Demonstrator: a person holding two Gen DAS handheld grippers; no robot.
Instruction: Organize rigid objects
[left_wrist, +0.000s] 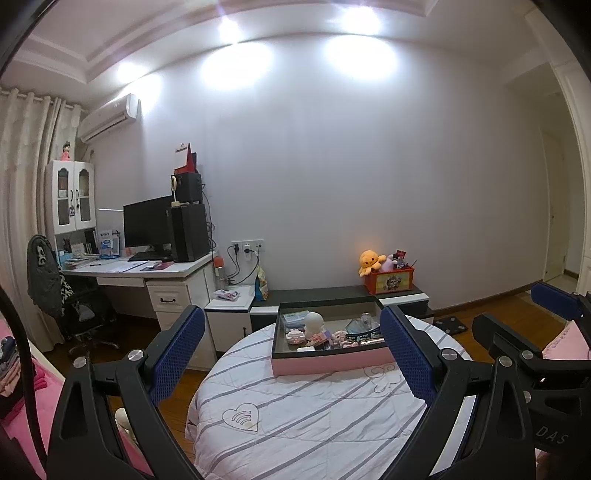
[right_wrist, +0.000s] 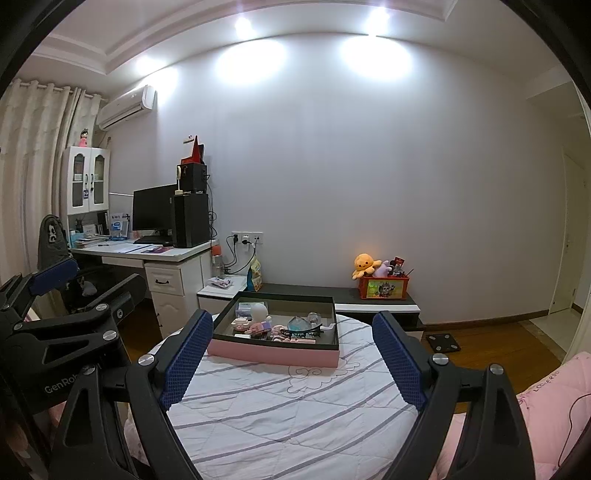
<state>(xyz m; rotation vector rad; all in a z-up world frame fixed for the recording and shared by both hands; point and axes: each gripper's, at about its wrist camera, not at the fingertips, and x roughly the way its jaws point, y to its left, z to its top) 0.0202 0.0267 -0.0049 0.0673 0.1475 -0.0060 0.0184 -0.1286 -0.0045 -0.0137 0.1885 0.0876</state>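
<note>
Left wrist: we see the left gripper (left_wrist: 293, 354) spread wide, nothing between its pads. The pink box (left_wrist: 332, 363) sits ahead of it on the round table's striped quilt (left_wrist: 295, 417), well apart from the fingertips. Inside: a white round figure (left_wrist: 314, 322), small pink trinkets (left_wrist: 341, 338), a clear dome (left_wrist: 365, 318).

Right wrist: the right gripper (right_wrist: 293, 360) is equally wide open and empty. We see the box (right_wrist: 273, 352) ahead between its fingers, untouched. The left gripper (right_wrist: 55, 280) shows at the left edge.

Pink-walled tray (right_wrist: 273, 356) on striped quilt, small trinkets (right_wrist: 280, 326) jumbled inside
</note>
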